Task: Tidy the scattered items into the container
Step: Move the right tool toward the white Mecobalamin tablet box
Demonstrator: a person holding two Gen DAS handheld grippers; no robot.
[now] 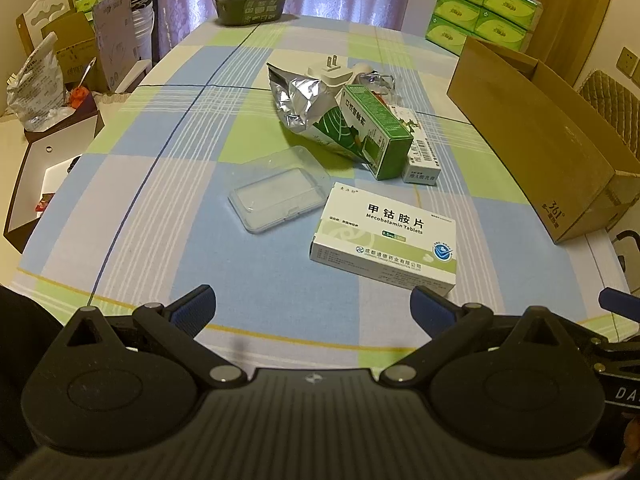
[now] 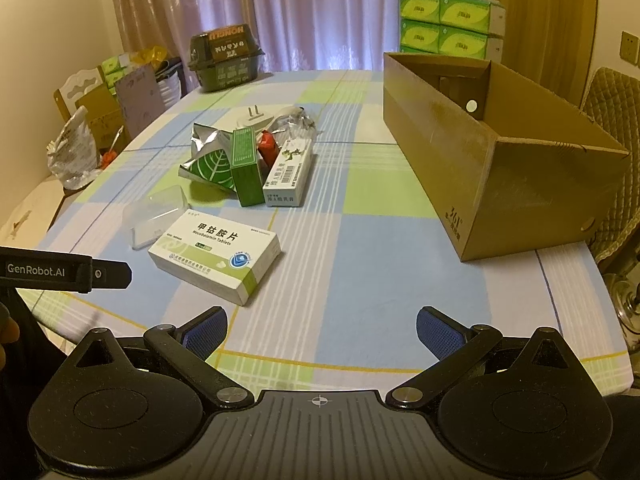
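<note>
Nothing is picked yet — both the left hand-held gripper and right hand-held gripper hover released; next, the white tablet box at 11 o'clock needs grasping for the cardboard box.

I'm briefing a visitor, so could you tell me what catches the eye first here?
The large open brown cardboard box on the checked tablecloth's right side. Left of it lies a cluster of clutter, nearest a white-and-green Mecobalamin tablet box beside a clear plastic case. Both tools, left and right, are open.
</note>
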